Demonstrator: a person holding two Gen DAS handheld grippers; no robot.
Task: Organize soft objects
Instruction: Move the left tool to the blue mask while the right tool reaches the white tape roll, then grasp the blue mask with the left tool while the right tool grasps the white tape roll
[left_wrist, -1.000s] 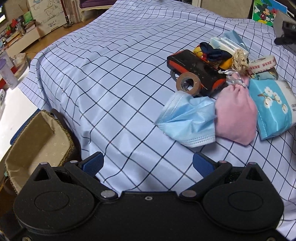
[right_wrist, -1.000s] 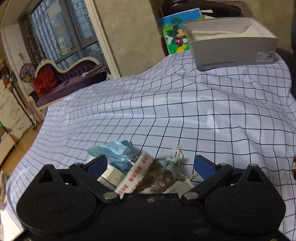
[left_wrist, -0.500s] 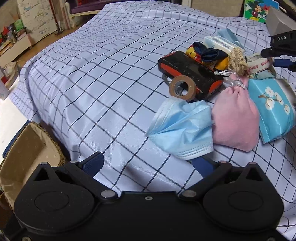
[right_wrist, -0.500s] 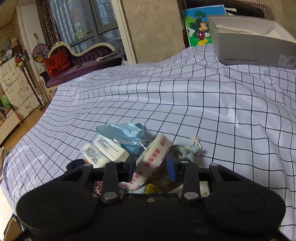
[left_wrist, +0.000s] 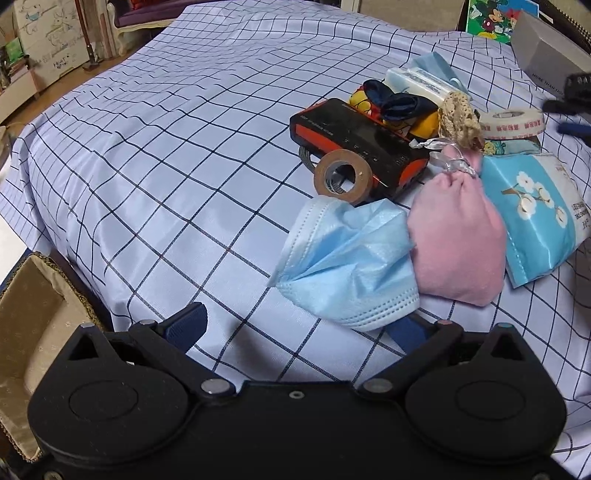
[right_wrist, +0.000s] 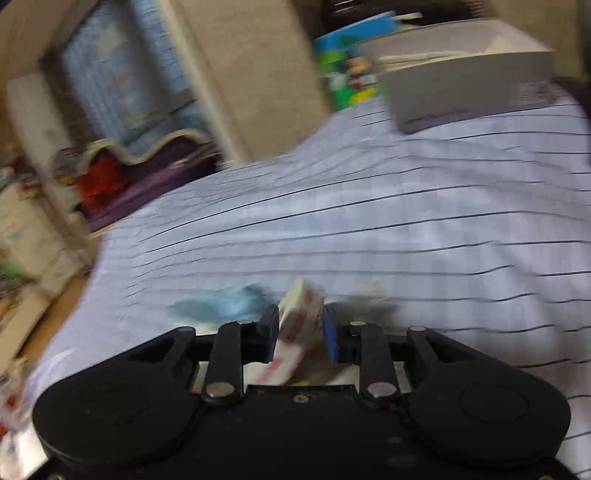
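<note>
A crumpled blue face mask (left_wrist: 351, 258) lies on the checked cloth just ahead of my left gripper (left_wrist: 297, 325), which is open; the mask's edge overlaps its right finger (left_wrist: 406, 328). Beside the mask are a pink pouch (left_wrist: 458, 229) and a blue tissue pack (left_wrist: 532, 210). At the far right my right gripper (left_wrist: 553, 117) appears blurred at a white tape roll (left_wrist: 513, 123) with red print. The right wrist view is smeared by motion; there my right gripper (right_wrist: 300, 332) is shut on that white tape roll (right_wrist: 299, 321), with a second blue mask (right_wrist: 221, 306) to its left.
A brown tape roll (left_wrist: 341, 177) leans on a black and orange device (left_wrist: 354, 136). Behind them lie a dark bow, a lace bundle and a white packet. A lined wicker basket (left_wrist: 33, 306) stands below the bed's near-left edge. A grey box (right_wrist: 465, 81) sits at the far right.
My right gripper's jaws went from wide apart to shut on the white tape roll, and its view now blurs. My left gripper crept closer to the blue mask.
</note>
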